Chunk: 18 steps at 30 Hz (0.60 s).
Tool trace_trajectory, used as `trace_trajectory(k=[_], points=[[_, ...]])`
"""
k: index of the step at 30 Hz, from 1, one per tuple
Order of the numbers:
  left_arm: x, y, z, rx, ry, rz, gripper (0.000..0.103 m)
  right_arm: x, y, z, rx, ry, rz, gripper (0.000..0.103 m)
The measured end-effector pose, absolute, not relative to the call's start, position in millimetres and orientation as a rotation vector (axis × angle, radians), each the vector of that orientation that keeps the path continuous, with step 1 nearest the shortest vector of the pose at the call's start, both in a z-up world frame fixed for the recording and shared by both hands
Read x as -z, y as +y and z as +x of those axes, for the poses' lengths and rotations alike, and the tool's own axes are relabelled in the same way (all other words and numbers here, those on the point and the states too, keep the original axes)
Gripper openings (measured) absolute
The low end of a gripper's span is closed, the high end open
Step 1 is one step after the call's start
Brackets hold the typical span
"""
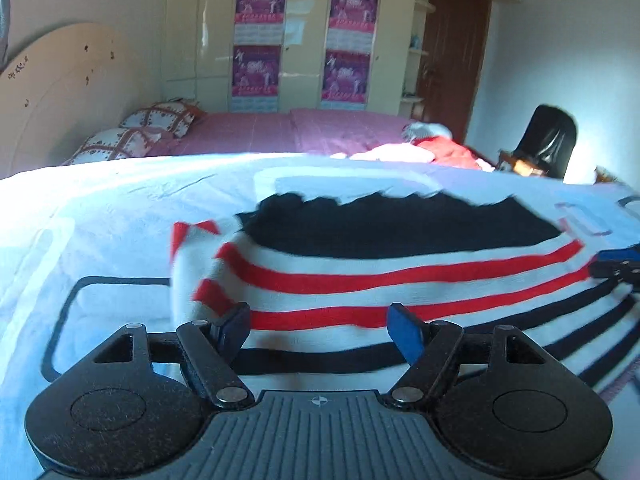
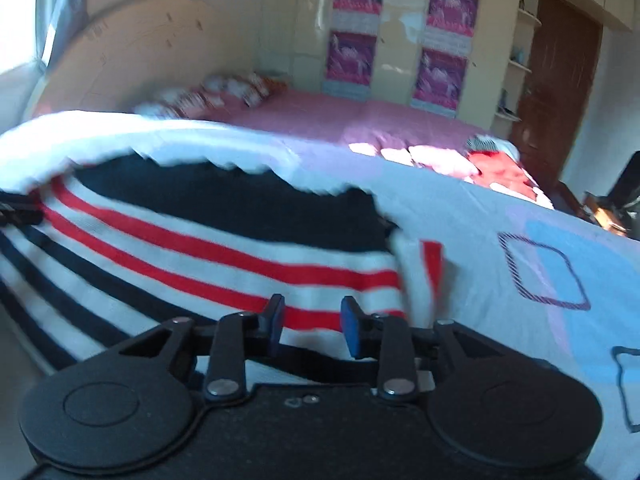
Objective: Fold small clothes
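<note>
Since the sweater lies flat on the bedspread with stripes running crosswise, its near edge sits just ahead of both grippers: left gripper spread wide, right gripper partly spread, both empty.

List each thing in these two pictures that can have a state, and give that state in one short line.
Striped sweater: lying flat on the sheet, sleeve folded inward.
Left gripper: open, holding nothing.
Right gripper: open, holding nothing.
Wooden door: shut.
Wardrobe doors: shut.

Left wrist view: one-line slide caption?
Left gripper open above a striped sweater spread on the pale bedspread.
</note>
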State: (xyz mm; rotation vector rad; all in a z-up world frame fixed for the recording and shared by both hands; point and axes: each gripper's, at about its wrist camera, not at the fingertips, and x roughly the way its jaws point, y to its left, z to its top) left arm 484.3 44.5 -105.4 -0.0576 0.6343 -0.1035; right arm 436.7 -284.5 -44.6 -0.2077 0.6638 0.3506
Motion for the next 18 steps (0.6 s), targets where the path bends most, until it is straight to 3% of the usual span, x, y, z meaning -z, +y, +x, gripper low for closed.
trace_trajectory(k=[10,18], points=[[128.6,-25.7,442.4,0.155,0.659,0.113,0.076,74.3,-181.6,377.9,-0.527,0.712,-0.358,0.032],[126.7,40.4,412.0,0.12,0.665,0.052,0.076,68.0,-261.5,373.0,-0.349,0.748,-0.297,0.03]])
